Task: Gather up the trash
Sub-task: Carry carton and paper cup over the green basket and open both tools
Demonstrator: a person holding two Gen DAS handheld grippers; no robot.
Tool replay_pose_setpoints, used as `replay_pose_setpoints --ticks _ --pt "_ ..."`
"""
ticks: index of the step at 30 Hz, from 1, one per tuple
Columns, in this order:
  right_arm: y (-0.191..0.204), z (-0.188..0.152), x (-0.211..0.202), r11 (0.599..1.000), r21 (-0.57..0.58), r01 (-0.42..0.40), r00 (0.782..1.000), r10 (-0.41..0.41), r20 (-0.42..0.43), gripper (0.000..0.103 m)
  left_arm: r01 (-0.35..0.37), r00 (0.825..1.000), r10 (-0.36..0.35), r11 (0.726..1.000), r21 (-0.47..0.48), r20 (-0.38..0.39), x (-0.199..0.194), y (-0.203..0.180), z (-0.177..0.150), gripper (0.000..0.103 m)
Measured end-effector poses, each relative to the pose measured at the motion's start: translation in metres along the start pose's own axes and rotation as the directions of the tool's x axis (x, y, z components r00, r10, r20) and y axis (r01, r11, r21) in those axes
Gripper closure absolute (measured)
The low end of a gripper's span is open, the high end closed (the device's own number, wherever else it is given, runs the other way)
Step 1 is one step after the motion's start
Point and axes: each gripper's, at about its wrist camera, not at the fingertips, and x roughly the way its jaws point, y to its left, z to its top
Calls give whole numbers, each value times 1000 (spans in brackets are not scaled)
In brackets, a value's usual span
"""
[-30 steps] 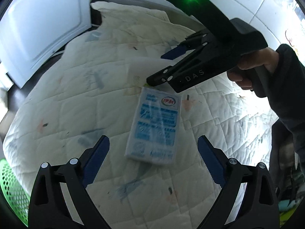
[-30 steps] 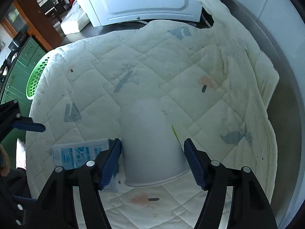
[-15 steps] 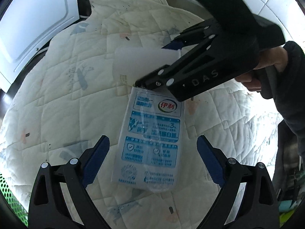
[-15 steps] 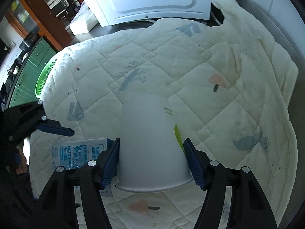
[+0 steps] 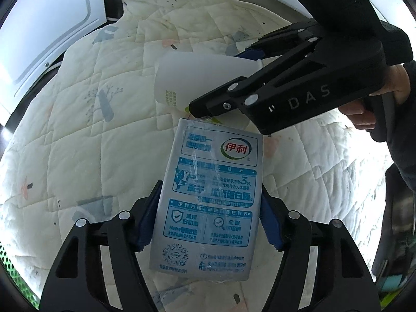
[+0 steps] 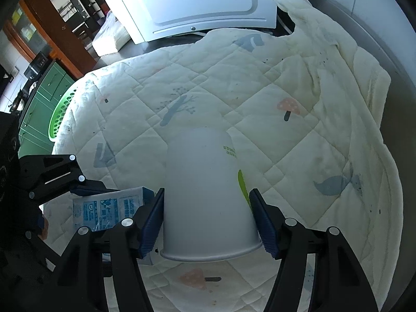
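Trash here is 2 pieces, both lying on a cream quilted blanket [image 6: 234, 83] printed with trees and mushrooms. 1 is a flattened milk carton [image 5: 210, 197], pale with blue panels and a red-and-green logo near its far end. The other is a white paper cup [image 6: 205, 195], lying on its side with its rolled rim toward the right wrist camera.

In the left wrist view, the left gripper [image 5: 208, 221] is closing on the carton: its blue pads sit against the carton's 2 long edges, about midway along its length, and the carton's near end juts toward the camera. The carton's far end lies just beside the cup [image 5: 197, 78], right under the tip of the other tool.

The right gripper [image 6: 209, 219] straddles the cup near its rim, 1 blue pad flat against each side of the cup wall (a green mark shows on the cup beside the right pad). From the left wrist view, this gripper [image 5: 254, 59] reaches in from the upper right, held by a hand [image 5: 384, 98] in a dark sleeve.

A green perforated basket [image 6: 61, 114] sits past the blanket's left edge, near green cabinets. A white appliance panel [image 6: 197, 2] stands beyond the blanket's far edge.
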Motion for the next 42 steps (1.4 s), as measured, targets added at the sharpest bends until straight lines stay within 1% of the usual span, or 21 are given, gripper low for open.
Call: replay_pose_setpoints --ticks 6,10,15,17,19,22,28,32,34,37,42 --pt "10 -5 -2 1000 19 -2 1000 2 12 41 -1 1000 1 1000 -2 25 -17 1 -9 37" --pt "15 -8 -8 999 54 -3 1000 1 30 41 0 999 0 1000 -13 35 -32 6 -19 37" --pt "25 -12 -14 996 94 -2 999 -3 52 41 6 998 -4 999 -44 64 -56 14 -37 37" --pt "32 -15 -16 992 122 8 998 -16 68 41 1 997 4 998 -58 77 -65 17 -43 37" --pt "38 -18 -17 990 140 2 997 -13 80 41 9 995 -1 997 -78 103 -78 24 -50 37" --pt "50 -20 -19 987 157 19 995 -33 91 41 2 991 12 995 -99 135 -95 35 -60 37" --pt "89 -17 -24 982 178 60 988 -84 132 41 -34 975 76 980 -198 210 -142 80 -96 37" --pt "126 -7 -25 983 174 57 982 -87 169 41 -75 958 148 955 -286 245 -174 124 -125 37" --pt "148 -1 -24 986 161 35 980 -65 186 41 -93 950 181 941 -326 253 -188 147 -140 37" --pt "182 12 -19 992 125 30 977 -55 204 41 -131 932 251 907 -401 263 -212 188 -166 37" --pt "234 36 -6 997 70 14 975 -29 222 41 -177 906 338 850 -496 256 -242 241 -198 37"
